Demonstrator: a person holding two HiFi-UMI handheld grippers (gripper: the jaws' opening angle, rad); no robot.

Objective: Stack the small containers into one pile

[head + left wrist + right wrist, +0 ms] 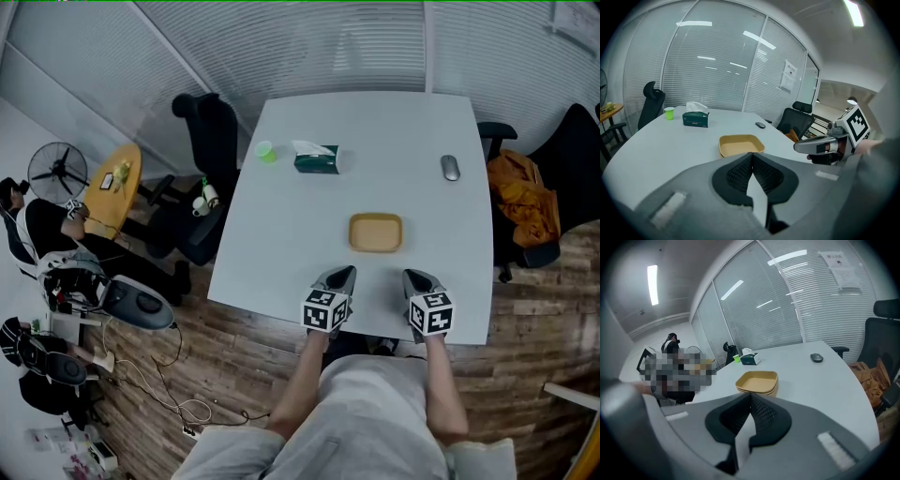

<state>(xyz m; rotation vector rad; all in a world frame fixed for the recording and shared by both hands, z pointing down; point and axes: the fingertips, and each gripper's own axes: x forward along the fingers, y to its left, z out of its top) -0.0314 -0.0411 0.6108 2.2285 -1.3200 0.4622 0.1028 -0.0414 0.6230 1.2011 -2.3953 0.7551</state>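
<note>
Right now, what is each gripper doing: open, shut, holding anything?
Left gripper: shut, nothing between the jaws.
Right gripper: shut, nothing between the jaws.

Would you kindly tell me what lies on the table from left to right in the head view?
Green cup → tissue box → containers → mouse.

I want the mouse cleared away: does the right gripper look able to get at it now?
Probably yes: only bare table lies between the right gripper and the mouse, though its jaws are shut.
</note>
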